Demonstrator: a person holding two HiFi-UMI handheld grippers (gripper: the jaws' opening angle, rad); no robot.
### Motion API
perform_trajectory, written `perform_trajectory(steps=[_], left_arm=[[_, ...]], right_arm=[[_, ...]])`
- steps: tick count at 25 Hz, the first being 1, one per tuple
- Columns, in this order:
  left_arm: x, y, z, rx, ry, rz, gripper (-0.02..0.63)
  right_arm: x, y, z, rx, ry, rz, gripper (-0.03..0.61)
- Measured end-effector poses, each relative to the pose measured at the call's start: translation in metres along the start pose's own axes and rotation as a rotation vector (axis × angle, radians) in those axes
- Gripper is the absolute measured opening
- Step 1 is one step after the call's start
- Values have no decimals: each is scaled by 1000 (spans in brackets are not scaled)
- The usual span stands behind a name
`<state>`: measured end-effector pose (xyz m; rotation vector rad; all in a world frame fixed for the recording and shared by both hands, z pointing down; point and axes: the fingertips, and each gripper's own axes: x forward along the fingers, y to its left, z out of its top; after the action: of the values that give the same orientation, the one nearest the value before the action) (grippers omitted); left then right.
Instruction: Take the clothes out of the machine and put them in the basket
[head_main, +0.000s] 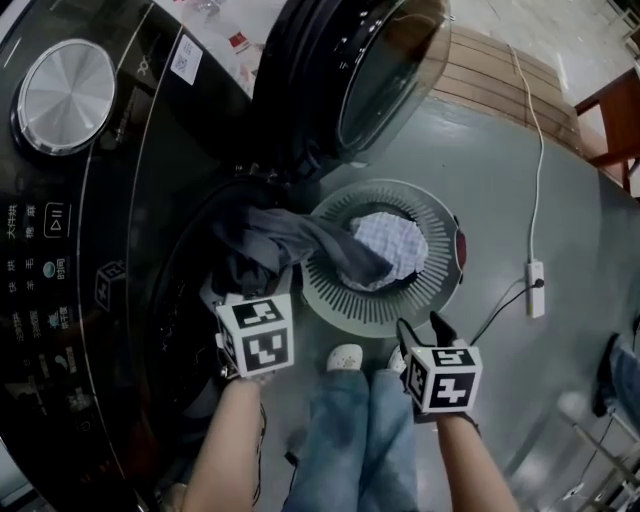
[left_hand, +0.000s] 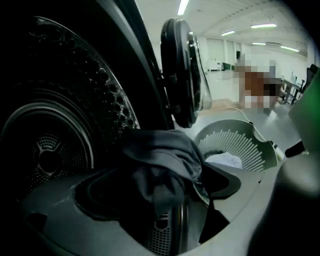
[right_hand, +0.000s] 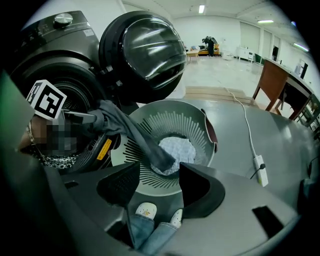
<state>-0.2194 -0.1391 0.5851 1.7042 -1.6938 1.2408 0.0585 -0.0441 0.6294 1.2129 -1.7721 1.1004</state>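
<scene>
A dark grey garment hung from the drum mouth of the black front-loading washing machine, its far end lying inside the round slatted grey plastic basket on a white checked cloth. Left of the basket, the left gripper had its fingers released, the garment loose between them. The right gripper hovered just beside the basket's near rim, fingers parted, grasping nothing.
</scene>
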Motion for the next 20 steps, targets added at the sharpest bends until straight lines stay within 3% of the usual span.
perform_trajectory(steps=[3, 7, 9, 13, 16, 17, 20], left_arm=[[11, 26, -9, -25, 15, 48, 529], [54, 36, -26, -134, 72, 12, 558], [73, 39, -24, -144, 73, 9, 558], [97, 26, -40, -193, 190, -64, 558], [104, 20, -50, -178, 273, -49, 557], [104, 18, -48, -158, 277, -40, 546], [99, 8, -36, -78, 232, -45, 418]], right_arm=[[2, 6, -2, -11, 7, 5, 244], [7, 12, 0, -25, -7, 11, 245], [11, 15, 1, -41, -10, 19, 244], [19, 19, -2, -61, -5, 35, 244], [20, 27, 1, -73, -15, 54, 242], [20, 29, 3, -80, -16, 60, 242], [18, 30, 5, -88, -21, 69, 238]])
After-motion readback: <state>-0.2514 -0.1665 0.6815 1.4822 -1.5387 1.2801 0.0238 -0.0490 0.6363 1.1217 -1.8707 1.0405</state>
